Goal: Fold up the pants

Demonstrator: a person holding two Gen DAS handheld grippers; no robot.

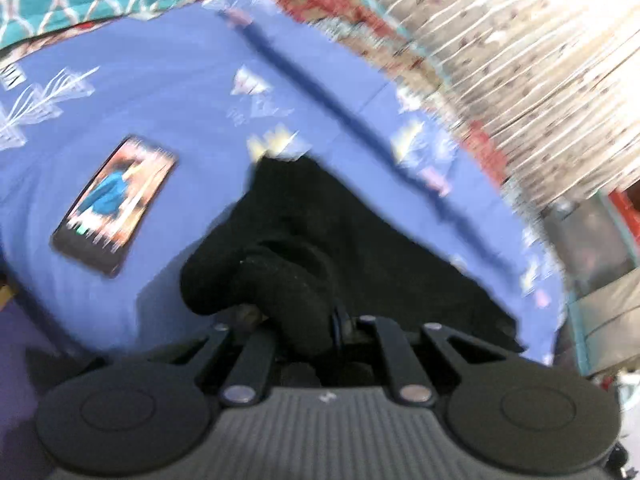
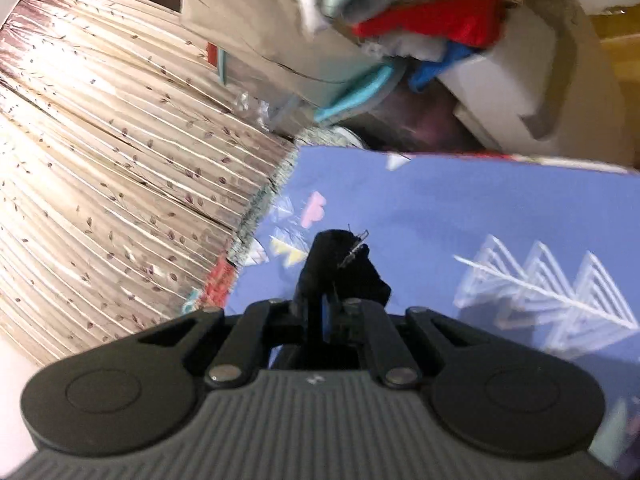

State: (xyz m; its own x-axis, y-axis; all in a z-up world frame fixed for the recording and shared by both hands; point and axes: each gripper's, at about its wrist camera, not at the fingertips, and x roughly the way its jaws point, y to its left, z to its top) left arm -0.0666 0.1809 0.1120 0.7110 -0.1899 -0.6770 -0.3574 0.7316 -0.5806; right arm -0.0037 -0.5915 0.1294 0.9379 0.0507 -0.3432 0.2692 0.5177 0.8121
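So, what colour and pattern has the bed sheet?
The bed sheet is blue, printed with white triangle-and-arrow shapes, clearest in the right wrist view.

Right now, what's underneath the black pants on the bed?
The black pants lie on a blue patterned bedsheet, which shows all round them. The left gripper pinches a bunched edge. Whatever sits directly beneath the fabric is covered. A phone lies beside them, not under.

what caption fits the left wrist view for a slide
Left gripper clamped on bunched black pants above a blue patterned sheet, with a lit phone lying to the left.
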